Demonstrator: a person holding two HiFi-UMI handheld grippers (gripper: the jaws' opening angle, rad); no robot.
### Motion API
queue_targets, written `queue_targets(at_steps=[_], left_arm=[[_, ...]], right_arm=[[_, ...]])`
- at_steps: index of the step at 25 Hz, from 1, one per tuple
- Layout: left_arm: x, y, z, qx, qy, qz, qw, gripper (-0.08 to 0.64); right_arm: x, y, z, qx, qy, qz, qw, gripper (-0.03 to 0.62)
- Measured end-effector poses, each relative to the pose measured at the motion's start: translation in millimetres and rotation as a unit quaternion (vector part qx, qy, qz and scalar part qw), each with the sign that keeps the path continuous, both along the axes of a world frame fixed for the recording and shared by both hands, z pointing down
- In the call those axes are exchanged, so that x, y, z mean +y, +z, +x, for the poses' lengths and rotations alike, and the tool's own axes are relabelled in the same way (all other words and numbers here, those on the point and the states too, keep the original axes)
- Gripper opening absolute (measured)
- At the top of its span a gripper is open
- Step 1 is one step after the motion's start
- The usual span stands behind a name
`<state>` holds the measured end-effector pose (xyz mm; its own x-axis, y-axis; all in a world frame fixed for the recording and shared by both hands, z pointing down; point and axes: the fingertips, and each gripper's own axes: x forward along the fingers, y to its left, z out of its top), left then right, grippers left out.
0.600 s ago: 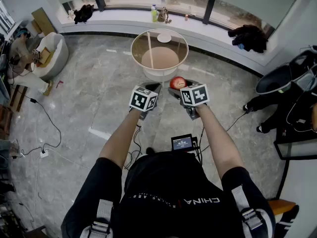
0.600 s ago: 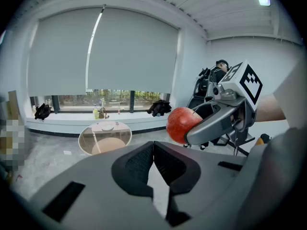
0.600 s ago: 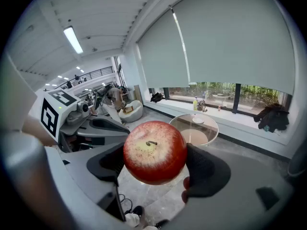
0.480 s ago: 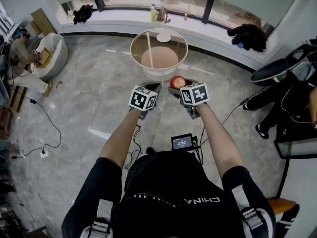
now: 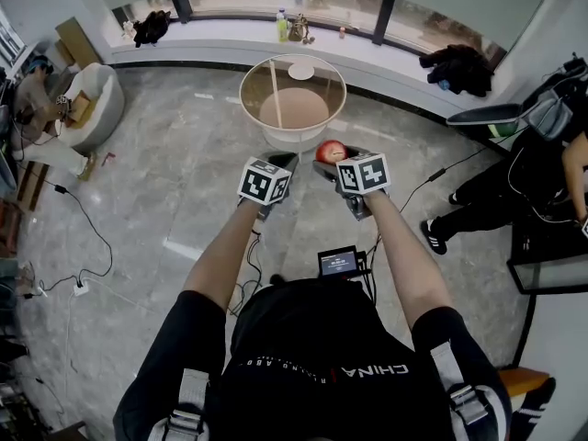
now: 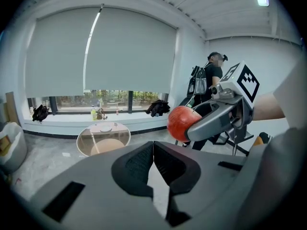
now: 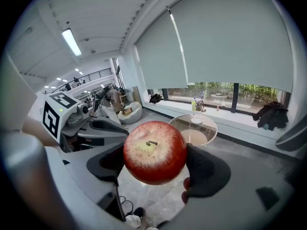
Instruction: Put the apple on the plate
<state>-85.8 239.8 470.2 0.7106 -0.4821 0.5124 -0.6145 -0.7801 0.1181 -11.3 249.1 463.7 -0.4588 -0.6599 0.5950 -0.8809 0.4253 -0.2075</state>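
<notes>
A red apple [image 5: 330, 152] is clamped between the pads of my right gripper [image 5: 336, 161] in mid-air, stem side facing the camera in the right gripper view, apple [image 7: 154, 151]. My left gripper [image 5: 277, 167] hangs beside it to the left, shut with nothing in it; its jaw tips meet in the left gripper view [image 6: 153, 149]. Ahead stands a round glass table [image 5: 248, 73] with a small white plate [image 5: 300, 70] on its far side. The left gripper view also catches the apple [image 6: 183, 124] and plate [image 6: 105, 127]. The plate [image 7: 196, 120] lies beyond the apple.
A person in black [image 5: 514, 186] stands at the right with gear. A white armchair [image 5: 92, 99] sits far left, cables [image 5: 87, 246] trail over the marble floor. A window ledge [image 5: 239, 28] with bottles and dark clothes [image 5: 455, 67] runs behind the table.
Both grippers and the apple keep their place. The person at the right has stepped and shifted position; the view has drifted slightly.
</notes>
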Motion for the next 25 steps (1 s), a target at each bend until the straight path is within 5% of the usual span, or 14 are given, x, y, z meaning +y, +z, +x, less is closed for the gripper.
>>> queue_targets(at_steps=[25], left_arm=[[-23, 11, 28, -0.034, -0.011, 0.005, 0.9994, 0.017]], right_arm=[[-22, 7, 44, -0.027, 0.004, -0.019, 0.999, 0.41]])
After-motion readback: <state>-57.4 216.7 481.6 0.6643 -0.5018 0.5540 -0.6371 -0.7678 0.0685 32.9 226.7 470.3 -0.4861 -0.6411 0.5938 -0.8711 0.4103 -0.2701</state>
